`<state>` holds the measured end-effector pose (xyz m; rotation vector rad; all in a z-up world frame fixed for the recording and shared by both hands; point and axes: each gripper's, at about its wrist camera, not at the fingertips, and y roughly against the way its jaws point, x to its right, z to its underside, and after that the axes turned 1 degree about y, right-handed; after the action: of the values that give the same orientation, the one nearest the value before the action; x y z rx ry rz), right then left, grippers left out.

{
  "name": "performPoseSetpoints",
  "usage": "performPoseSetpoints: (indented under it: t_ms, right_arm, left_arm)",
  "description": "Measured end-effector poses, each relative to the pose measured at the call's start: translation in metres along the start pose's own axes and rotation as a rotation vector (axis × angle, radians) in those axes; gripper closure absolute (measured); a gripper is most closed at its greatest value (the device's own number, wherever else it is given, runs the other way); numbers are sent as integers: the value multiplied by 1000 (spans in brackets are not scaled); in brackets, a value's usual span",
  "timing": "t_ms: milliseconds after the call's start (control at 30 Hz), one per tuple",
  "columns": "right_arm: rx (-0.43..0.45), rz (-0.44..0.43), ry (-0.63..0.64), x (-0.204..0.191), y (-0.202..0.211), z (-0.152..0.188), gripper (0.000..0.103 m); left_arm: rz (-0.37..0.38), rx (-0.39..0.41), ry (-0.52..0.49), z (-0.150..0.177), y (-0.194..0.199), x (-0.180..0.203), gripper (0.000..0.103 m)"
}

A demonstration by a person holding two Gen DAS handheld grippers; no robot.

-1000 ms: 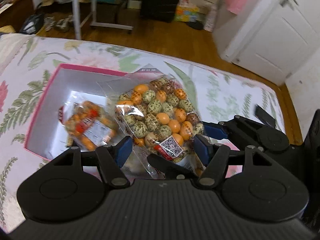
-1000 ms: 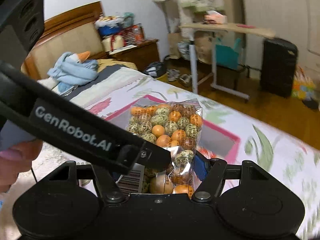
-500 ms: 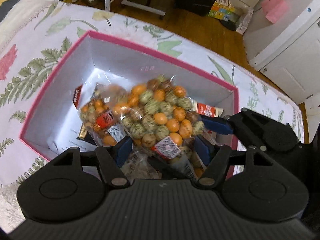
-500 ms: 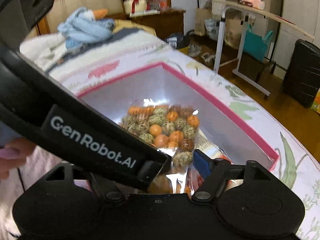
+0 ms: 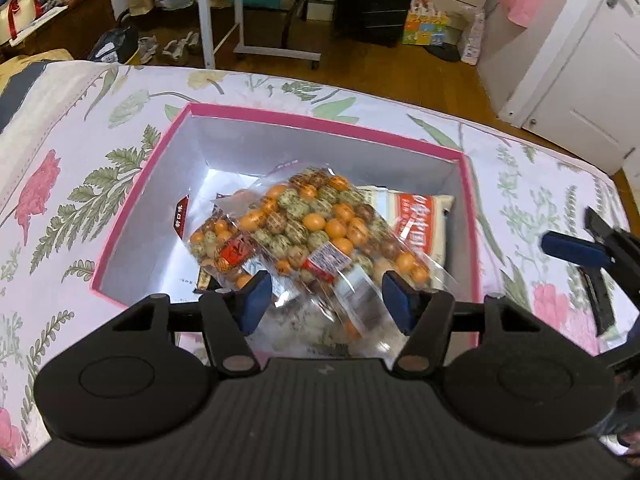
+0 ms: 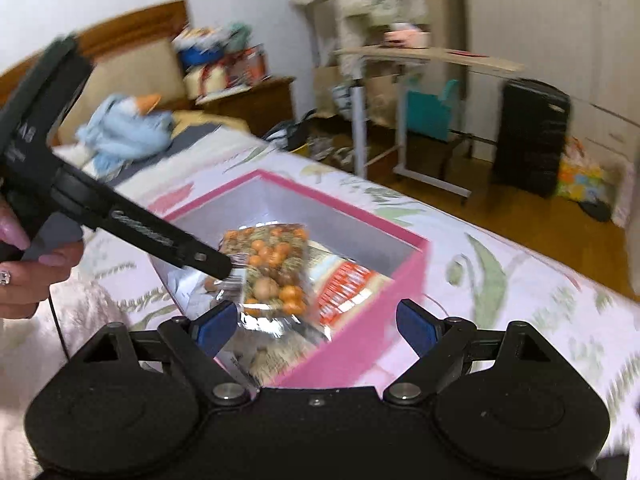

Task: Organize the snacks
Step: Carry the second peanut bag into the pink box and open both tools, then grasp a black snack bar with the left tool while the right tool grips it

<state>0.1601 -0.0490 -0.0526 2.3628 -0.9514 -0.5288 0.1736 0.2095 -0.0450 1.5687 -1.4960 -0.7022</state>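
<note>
A pink-rimmed box [image 5: 320,122] [image 6: 352,224] with grey inner walls sits on the floral bedspread. Inside lies a clear bag of orange and green coated nuts [image 5: 320,228] [image 6: 272,264], on top of a smaller similar bag [image 5: 218,244] and a white and red snack pack [image 5: 416,220] [image 6: 344,284]. My left gripper [image 5: 326,298] is open just above the near end of the nut bag. My right gripper [image 6: 314,320] is open over the box's near corner, apart from the bag. Its blue pad [image 5: 572,248] shows at the right of the left wrist view.
The bed's floral cover [image 5: 80,184] surrounds the box. A blue soft toy [image 6: 124,128] lies by the headboard. Beyond the bed's far edge stand a rolling desk [image 5: 276,48], a black suitcase [image 5: 376,0] and a white door [image 5: 592,72].
Both grippers were shut on the nut bag and carried it over the box. Now both are open, the bag lies in the box, and the right gripper has pulled back.
</note>
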Motion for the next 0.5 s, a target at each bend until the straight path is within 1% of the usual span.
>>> performPoseSetpoints:
  t_ms: [100,300,400,500]
  right_arm:
    - [13,24,-69,13,30,13,14]
    - [50,57,-135,36,88,42,16]
    - [55,112,-164,49,110,58,16]
    - [58,182,-178,63,130,75,16]
  left_arm:
    - [27,11,-30,5,17,10,43]
    - [129,30,-93,15,51,40,43]
    - [178,45,-157,22,62,65,43]
    - [243,28,-215,28,64,95,43]
